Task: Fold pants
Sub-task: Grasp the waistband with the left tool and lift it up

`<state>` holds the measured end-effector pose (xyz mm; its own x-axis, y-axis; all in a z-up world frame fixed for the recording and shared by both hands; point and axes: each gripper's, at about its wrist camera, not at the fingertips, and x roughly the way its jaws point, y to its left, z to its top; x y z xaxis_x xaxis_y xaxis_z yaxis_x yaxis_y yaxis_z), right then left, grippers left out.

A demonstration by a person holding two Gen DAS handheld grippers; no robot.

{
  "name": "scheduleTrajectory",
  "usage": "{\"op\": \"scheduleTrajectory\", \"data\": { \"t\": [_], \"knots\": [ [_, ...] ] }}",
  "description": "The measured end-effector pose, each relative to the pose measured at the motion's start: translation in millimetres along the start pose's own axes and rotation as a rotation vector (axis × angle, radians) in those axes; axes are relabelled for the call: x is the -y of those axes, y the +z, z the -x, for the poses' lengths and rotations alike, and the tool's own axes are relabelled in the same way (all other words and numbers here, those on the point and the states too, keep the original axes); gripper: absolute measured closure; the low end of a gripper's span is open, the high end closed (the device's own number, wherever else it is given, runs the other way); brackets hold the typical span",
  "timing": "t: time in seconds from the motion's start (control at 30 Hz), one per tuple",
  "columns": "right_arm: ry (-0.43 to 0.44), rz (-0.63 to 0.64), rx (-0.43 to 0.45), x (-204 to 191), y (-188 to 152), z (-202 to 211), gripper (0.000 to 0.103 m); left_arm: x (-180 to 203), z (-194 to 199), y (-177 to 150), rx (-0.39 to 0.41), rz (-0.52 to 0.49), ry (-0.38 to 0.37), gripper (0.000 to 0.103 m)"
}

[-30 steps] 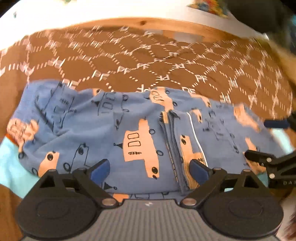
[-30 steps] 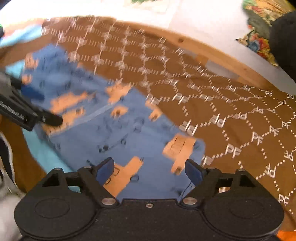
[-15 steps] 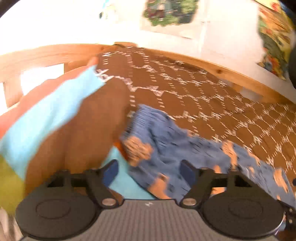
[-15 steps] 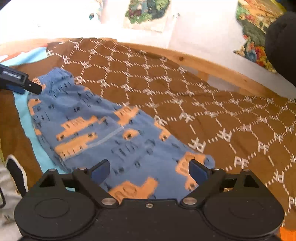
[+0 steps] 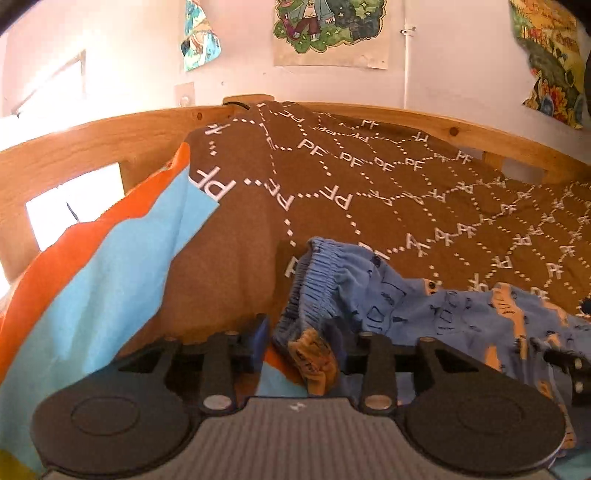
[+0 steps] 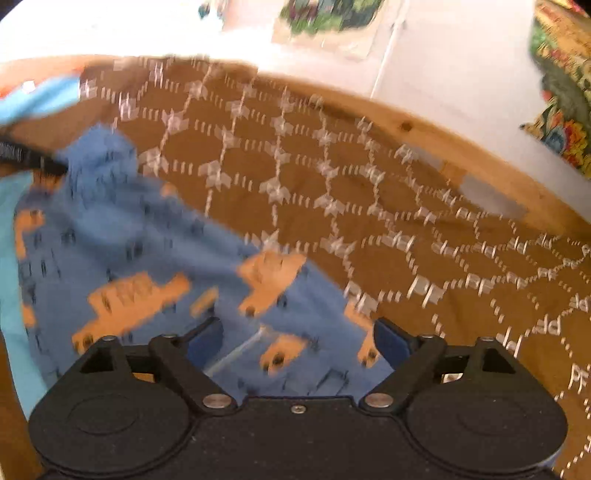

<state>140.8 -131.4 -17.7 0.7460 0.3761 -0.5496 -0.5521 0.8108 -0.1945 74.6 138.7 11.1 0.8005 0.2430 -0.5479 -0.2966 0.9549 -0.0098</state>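
Note:
Blue pants printed with orange vehicles lie flat on a brown patterned bedspread. My left gripper is at their gathered waistband end. Its jaws are closing, with a bunched waistband corner between them and a small gap still showing beside the left pad. In the blurred right wrist view, the pants stretch away to the left. My right gripper hovers over the leg part with jaws wide, closing slightly and gripping nothing. The left gripper shows at the far waistband.
A light blue and orange cloth lies under and left of the pants. A wooden bed frame runs along the back, with a white wall and posters behind. Bare bedspread extends to the right.
My left gripper swung left from the middle of the pants to the waistband end, and its jaws narrowed around the corner. My right gripper shifted along the leg, jaws still wide.

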Motion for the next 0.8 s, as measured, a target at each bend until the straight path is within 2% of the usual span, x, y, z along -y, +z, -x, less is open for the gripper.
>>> {"op": "scheduleTrajectory", "data": {
  "t": [0.03, 0.1, 0.13, 0.23, 0.27, 0.4, 0.47, 0.53, 0.6, 0.7, 0.8],
  "knots": [
    [0.024, -0.015, 0.026, 3.0, 5.8, 0.9, 0.018, -2.1, 2.2, 1.0, -0.003, 0.026, -0.017, 0.048],
    [0.079, -0.002, 0.056, 2.7, 21.9, -6.1, 0.021, -7.1, 2.3, -0.1, -0.008, 0.091, -0.065, 0.043],
    [0.099, 0.017, 0.051, 1.7, 29.2, -13.1, 0.022, -10.4, 2.3, -1.1, -0.012, 0.116, -0.086, 0.043],
    [0.187, 0.032, -0.020, -0.3, 43.0, -34.0, 0.042, -17.7, 3.4, -3.6, -0.018, 0.145, -0.106, 0.049],
    [0.195, 0.023, -0.029, 0.1, 43.1, -33.4, 0.044, -19.3, 3.5, -3.9, -0.020, 0.154, -0.108, 0.050],
    [0.204, 0.004, -0.052, 1.7, 28.7, -5.3, 0.044, -28.8, -2.3, -2.2, -0.031, 0.225, -0.126, 0.052],
    [0.186, 0.012, -0.071, -2.5, 16.2, 10.7, 0.044, -31.5, -3.7, -2.7, -0.034, 0.247, -0.115, 0.059],
    [0.154, 0.040, -0.097, -9.3, 3.0, 17.6, 0.044, -30.2, -6.1, -2.0, -0.045, 0.235, -0.077, 0.073],
    [0.136, 0.061, -0.120, -16.3, -8.9, 13.6, 0.044, -27.8, -8.0, 0.8, -0.055, 0.233, -0.061, 0.079],
    [0.124, 0.024, -0.098, -17.6, -13.5, 13.1, 0.042, -23.9, -3.3, 6.2, -0.061, 0.262, -0.042, 0.086],
    [0.104, 0.017, -0.059, -13.1, -8.7, 23.2, 0.039, -8.4, 10.5, 13.3, -0.023, 0.198, -0.045, 0.088]
  ]
}}
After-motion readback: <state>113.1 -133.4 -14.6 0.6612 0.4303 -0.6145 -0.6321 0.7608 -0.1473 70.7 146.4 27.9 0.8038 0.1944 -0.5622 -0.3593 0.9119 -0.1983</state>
